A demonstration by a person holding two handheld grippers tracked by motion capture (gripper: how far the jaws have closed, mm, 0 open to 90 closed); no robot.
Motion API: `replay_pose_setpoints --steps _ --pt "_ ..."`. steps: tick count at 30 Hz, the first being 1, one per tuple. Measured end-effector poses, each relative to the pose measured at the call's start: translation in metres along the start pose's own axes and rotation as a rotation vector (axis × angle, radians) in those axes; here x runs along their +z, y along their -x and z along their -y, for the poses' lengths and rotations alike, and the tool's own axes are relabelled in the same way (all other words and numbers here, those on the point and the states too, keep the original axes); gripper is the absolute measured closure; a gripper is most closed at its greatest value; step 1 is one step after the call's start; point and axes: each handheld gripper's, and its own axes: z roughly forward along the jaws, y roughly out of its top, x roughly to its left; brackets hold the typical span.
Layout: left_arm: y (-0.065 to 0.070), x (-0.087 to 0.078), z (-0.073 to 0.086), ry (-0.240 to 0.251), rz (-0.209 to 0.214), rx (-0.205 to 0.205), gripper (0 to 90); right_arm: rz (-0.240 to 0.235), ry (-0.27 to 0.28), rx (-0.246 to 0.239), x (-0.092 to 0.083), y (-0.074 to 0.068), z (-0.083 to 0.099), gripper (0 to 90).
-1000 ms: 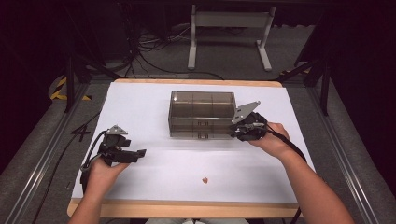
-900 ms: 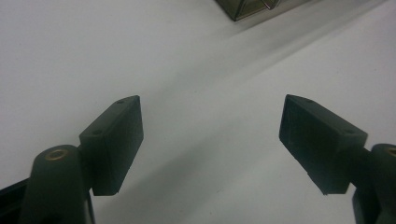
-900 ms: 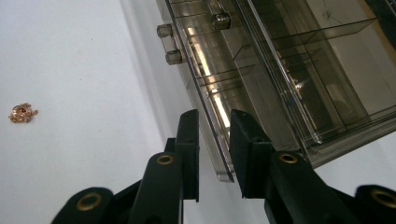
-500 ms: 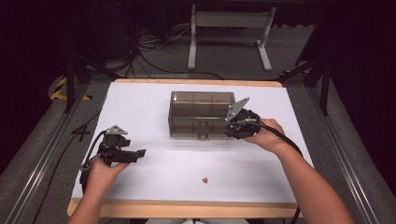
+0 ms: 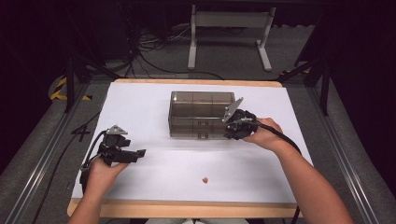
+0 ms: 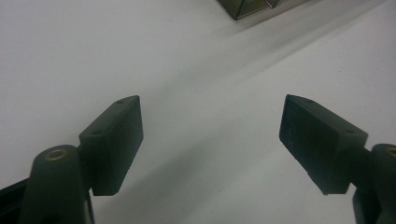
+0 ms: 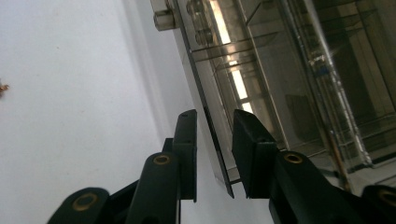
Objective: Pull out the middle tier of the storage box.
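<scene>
A smoky see-through box [image 5: 201, 114] with inner compartments stands mid-table. My right gripper [image 5: 229, 132] is at its front right corner. In the right gripper view the jaws [image 7: 215, 140] straddle the edge of the box's thin front panel [image 7: 217, 154]; a narrow gap shows beside the left pad [image 7: 188, 149], so they stand open around it. My left gripper [image 5: 139, 153] rests low at the table's left, jaws wide open [image 6: 210, 140] over bare white surface, with a corner of the box [image 6: 252, 7] far ahead.
A small reddish-brown crumb [image 5: 204, 179] lies on the white table [image 5: 140, 107] near the front, also at the left edge of the right gripper view [image 7: 2, 87]. A metal stand [image 5: 229, 28] and cables sit on the floor beyond the table.
My right gripper has shifted a little left and lower, in against the box's front right corner. The left hand has kept still.
</scene>
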Motion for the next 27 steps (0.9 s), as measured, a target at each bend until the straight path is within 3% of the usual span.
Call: replay_pose_setpoints --steps 12,27 --pt "-0.0003 0.0005 0.0001 -0.001 0.003 0.000 22.2 -0.022 -0.072 -0.016 0.0083 -0.0001 -0.0048 72.1" --pt "-0.0003 0.0013 -0.0002 -0.008 0.005 0.003 21.8 -0.014 -0.124 -0.054 0.0050 -0.0086 -0.0068 79.0"
